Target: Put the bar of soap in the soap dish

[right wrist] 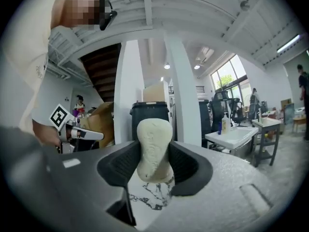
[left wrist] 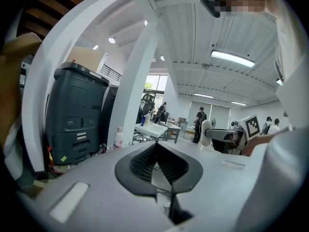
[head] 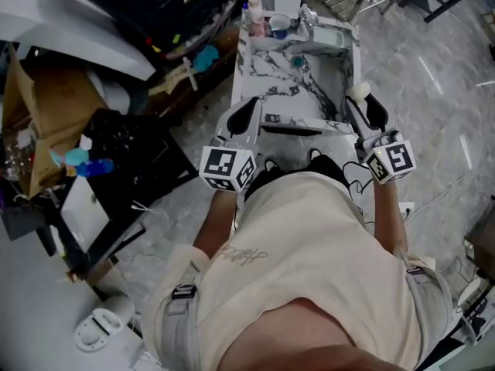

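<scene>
**A:** Nearest first. What's the right gripper (right wrist: 154, 164) got?

**B:** Jaws wide and clamped on the soap (right wrist: 154, 134). The bar stands on end btwn the pads, its rounded top poking past the tips. Pads sit on both broad sides, so we'd call the grip ok.

**A:** And the left gripper (left wrist: 157, 161)?

**B:** Tips pinched together w/ nothing in them. In the head view it's just left of centre, at the near edge of the counter (head: 255, 83). We'd leave it parked there, out of the way.

**A:** So where's the bar relative to where it's going?

**B:** Head view puts it right of centre, over the counter's right rim. The right gripper view shows marble under the jaws. Further up the frame is the basin (head: 325, 79). Beyond that, top centre by the tap (head: 308, 18), there's a pale tray (head: 334, 34). We think that's the dish, but it's too small to be sure. Soap and tray are well apart.

**A:** How do we do the carry well?

**B:** Keep the squeeze steady, since soap's slick and could squirt out if we clamp harder. Carry it across above the basin, staying clear of the tap, the cup (head: 280, 25) and the bottle (head: 254, 10). Tip the bar flat over the tray and bring it low, then let go only when it's touching.
</scene>
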A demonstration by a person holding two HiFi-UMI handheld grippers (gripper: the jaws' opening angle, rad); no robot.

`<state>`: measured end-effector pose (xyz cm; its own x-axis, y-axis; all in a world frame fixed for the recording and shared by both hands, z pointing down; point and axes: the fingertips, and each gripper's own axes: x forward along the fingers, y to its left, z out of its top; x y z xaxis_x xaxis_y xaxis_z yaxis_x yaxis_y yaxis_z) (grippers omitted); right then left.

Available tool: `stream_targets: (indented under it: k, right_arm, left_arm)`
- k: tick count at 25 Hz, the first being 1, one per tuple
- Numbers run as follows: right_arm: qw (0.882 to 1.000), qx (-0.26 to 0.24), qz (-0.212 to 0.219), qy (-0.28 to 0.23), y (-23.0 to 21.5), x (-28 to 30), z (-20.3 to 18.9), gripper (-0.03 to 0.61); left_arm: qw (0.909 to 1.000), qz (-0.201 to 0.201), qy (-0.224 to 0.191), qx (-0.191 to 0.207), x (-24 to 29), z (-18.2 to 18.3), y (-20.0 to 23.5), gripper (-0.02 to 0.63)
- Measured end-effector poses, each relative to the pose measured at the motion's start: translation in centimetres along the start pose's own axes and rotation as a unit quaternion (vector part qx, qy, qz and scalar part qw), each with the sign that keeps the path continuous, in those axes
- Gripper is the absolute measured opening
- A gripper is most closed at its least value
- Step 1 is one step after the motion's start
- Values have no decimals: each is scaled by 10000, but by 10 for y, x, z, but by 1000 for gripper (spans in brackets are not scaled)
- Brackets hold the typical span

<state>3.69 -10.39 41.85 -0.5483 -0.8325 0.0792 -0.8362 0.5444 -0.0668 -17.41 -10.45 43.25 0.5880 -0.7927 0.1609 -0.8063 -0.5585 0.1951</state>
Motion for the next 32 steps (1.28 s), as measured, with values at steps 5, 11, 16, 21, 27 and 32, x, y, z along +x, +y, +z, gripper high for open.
stream_targets:
  k: [5, 11, 16, 21, 27, 32]
  right_arm:
    - [9965, -545, -541, 321, -16, -14, 2, 189]
    - [9888, -1144, -589, 763, -33, -11, -2, 189]
    - [9791, -1704, -299, 1068, -50, 20, -11, 189]
    - [9738, -1909, 25, 1239, -72, 61, -24, 187]
    - [9458, -2626, 491, 1845, -121, 112, -62, 187]
    - [9127, -3143, 923, 2443, -160, 150, -95, 186]
  left_arm:
    - [9995, -296, 72, -56, 6, -7, 10, 17]
    - [9994, -263, 159, -176, 16, -19, 18, 17]
    - [9995, -186, 245, -118, 26, -18, 16, 17]
    - [9995, 7, 312, -45, 37, -8, 19, 17]
    - [9993, 282, 254, 73, 63, 10, 28, 17]
    - [9976, 598, 355, 30, 81, 7, 44, 17]
